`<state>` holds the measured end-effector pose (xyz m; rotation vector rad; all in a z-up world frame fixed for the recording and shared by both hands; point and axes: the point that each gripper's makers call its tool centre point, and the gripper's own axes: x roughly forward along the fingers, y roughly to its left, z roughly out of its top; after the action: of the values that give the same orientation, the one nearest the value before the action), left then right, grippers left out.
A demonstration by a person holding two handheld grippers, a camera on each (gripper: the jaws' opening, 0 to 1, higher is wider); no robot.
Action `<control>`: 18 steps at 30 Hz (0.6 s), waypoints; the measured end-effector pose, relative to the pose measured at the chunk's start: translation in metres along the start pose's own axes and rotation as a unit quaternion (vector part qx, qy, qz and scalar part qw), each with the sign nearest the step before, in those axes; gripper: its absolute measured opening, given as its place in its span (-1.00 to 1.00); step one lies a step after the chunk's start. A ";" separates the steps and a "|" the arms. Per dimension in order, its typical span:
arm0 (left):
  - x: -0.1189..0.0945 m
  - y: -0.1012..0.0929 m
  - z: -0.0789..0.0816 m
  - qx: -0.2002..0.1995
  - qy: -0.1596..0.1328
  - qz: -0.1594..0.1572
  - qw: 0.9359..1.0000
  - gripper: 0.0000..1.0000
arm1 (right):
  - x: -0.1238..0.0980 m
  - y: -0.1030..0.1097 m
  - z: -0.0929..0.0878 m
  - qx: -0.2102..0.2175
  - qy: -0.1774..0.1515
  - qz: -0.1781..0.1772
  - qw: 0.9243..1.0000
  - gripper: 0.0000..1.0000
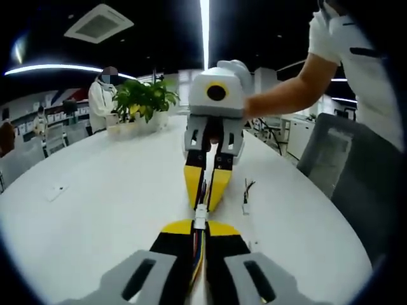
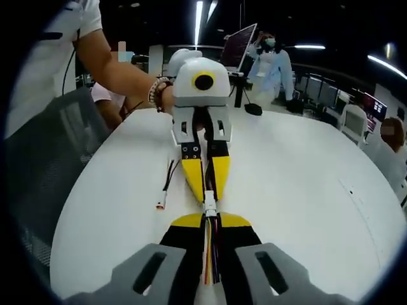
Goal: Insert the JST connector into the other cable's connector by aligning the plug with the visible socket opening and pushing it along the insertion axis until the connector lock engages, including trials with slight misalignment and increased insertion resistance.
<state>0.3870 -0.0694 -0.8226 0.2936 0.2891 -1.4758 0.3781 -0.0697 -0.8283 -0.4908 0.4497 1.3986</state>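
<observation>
A wide white bench (image 1: 95,210) in an open office carries the work. Nearest in the left gripper view, the left claw (image 1: 200,230) is clamped on a bundle of coloured wires (image 1: 198,254), whose white connector (image 1: 201,217) juts out past the yellow tips. Facing it tip to tip, the right claw (image 1: 208,190) is closed on the other cable. In the right gripper view the right claw (image 2: 210,222) pinches its own wires, and the white joint (image 2: 210,204) sits between it and the left claw (image 2: 207,185). The plug seems to be meeting the socket, so this is the insertion step; whether the lock has caught I cannot tell. Next comes a straight push along the shared line, with both cables kept level. A spare cable (image 1: 246,197) lies just beside the claws. Farther off stand a potted plant (image 1: 143,101) and a chair (image 1: 356,184) at the bench edge; the bench around leaves plenty of room.
</observation>
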 end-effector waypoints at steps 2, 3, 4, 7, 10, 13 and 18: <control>0.000 0.000 0.000 0.003 0.000 -0.001 1.000 -1.00 | 0.000 0.000 0.000 0.000 -0.001 -0.001 1.000 -0.94; 0.000 0.001 0.000 0.004 -0.001 -0.001 1.000 -1.00 | 0.000 0.000 0.000 0.001 -0.003 -0.002 1.000 -0.94; -0.001 0.002 0.000 0.006 -0.002 -0.001 1.000 -1.00 | 0.000 0.000 0.001 0.001 -0.005 -0.003 1.000 -0.94; 0.000 0.005 0.000 0.008 -0.001 0.002 1.000 -1.00 | 0.000 -0.003 0.001 0.001 -0.008 -0.008 1.000 -0.94; 0.002 0.011 -0.001 0.005 -0.001 0.007 1.000 -1.00 | 0.001 -0.009 -0.001 0.004 -0.011 -0.015 1.000 -0.93; 0.005 0.019 -0.003 -0.002 -0.002 0.013 1.000 -1.00 | 0.002 -0.015 -0.004 0.008 -0.009 -0.020 1.000 -0.93; 0.009 0.028 -0.010 -0.010 0.008 0.017 1.000 -1.00 | 0.007 -0.021 -0.010 0.016 -0.008 -0.027 0.999 -0.92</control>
<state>0.4152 -0.0717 -0.8347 0.2924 0.3104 -1.4376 0.4002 -0.0718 -0.8394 -0.4635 0.4420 1.3398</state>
